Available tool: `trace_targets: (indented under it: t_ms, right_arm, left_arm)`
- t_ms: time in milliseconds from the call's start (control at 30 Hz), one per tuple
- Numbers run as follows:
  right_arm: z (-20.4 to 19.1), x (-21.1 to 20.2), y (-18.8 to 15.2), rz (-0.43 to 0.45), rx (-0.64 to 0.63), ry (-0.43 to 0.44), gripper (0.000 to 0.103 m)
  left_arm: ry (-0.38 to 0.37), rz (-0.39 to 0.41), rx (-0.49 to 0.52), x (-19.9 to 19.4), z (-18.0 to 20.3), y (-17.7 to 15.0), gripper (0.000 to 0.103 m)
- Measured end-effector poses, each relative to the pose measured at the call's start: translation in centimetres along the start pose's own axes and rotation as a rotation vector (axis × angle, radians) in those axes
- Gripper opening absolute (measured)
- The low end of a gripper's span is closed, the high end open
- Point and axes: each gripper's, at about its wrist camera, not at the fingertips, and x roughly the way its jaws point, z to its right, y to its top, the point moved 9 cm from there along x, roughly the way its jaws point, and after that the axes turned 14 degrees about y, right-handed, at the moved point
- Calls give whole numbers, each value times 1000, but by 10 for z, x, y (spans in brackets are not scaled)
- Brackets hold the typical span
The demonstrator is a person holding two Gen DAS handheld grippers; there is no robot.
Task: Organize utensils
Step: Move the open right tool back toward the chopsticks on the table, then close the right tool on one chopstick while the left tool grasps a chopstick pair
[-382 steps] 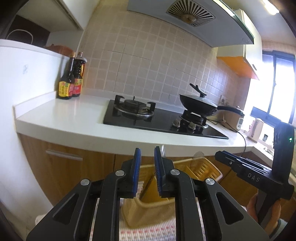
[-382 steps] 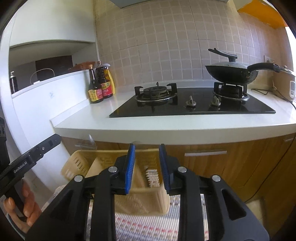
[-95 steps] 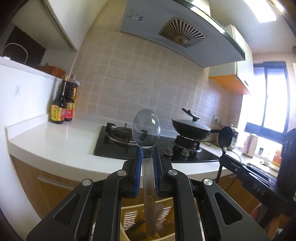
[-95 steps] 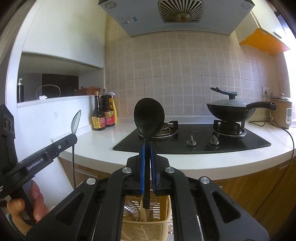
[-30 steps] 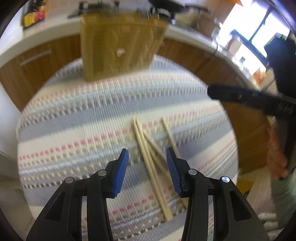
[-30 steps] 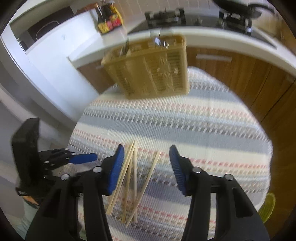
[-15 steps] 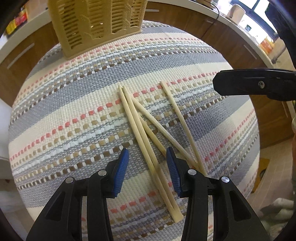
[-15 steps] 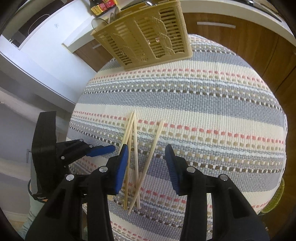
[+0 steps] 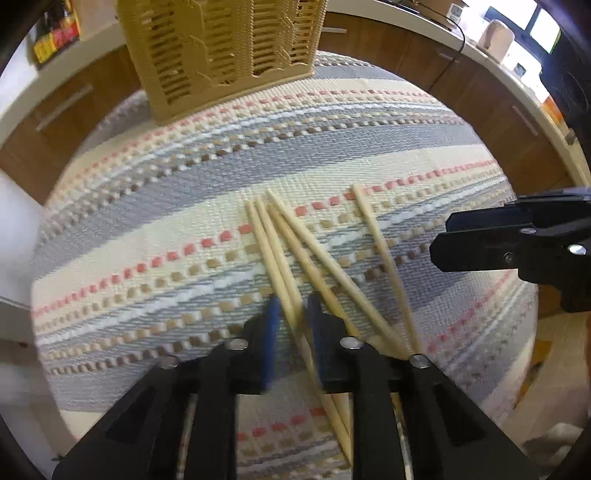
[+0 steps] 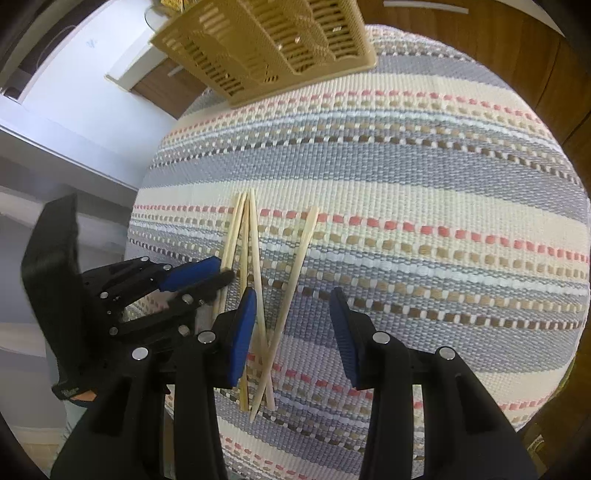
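The left hand-held gripper [image 9: 291, 314] is closing on the leftmost pair of chopsticks [image 9: 275, 264]; its jaws have just been narrowing, with the sticks between the blue pads, and motion blur is hiding whether the pads are pressing yet. The right hand-held gripper [image 10: 291, 325] is hovering with its jaws apart over two more sticks [image 10: 291, 280], gripping nothing. So the pick-up of the chopsticks is under way. Next, in my judgement, each grip is needing to be firm before lifting, since thin round sticks are likely to roll or splay, and then they are going tips-down into the basket [image 9: 221, 48] standing at the far edge. Everything is lying on a round worktop under a striped woven cloth [image 9: 147, 206]. Wooden cabinets [image 9: 424, 51] and sauce bottles [image 9: 55, 33] are showing behind.
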Motion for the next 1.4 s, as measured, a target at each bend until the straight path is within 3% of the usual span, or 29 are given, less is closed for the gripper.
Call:
trace_targets:
  t_ms: [67,133,167,267,433,533,600,667,767,933,1033,1067,1100,1267,1400]
  right_arm:
    - [2,9,0,-15,11,-15,36]
    - [3,19,-1,-38,29,-9,28]
    - [2,23,-1,-45,34,-9,26]
    - [-3,33,3,-54,28,-34,24]
    - [-11,50,4,-80,-1,-114,24]
    - [-14,57,4,-91,-26,-167,23]
    - [-17,62,3,-96,-39,-198,20]
    - [-20,67,0,-106,-82,-242,13]
    - [-26,76,-8,-121,-137,-282,4]
    - [-26,76,-19,-131,-155,-285,3]
    - [-20,70,-25,-133,-152,-274,3]
    - [-18,69,-27,-132,-145,-256,3]
    - [-12,62,-29,-130,-141,-240,3]
    - [-2,30,-35,-75,-137,-174,3]
    - [-13,12,-37,-17,-173,-137,3]
  left_arm:
    - [-11,18,-10,-1,-3,-1,12]
    - [-24,20,-29,-3,-6,-5,8]
    - [-16,31,-47,-5,-11,-4,0]
    - [19,48,-72,-11,-28,-13,0]
    - [-51,38,-104,-12,-40,-18,0]
    - [-167,54,-151,-23,-45,-15,1]
    - [-194,36,-127,-25,-40,-16,20]
    - [-172,26,-94,-22,-36,-18,29]
    - [-105,4,-36,-17,-27,-18,32]
    - [10,-49,128,-17,-3,-16,41]
    - [73,-63,185,-18,10,-15,34]
    - [74,-68,190,-20,12,-14,18]
    - [79,-69,189,-21,14,-13,15]
    - [54,-48,127,-19,10,-14,10]
    - [-29,59,14,-43,-5,-13,10]
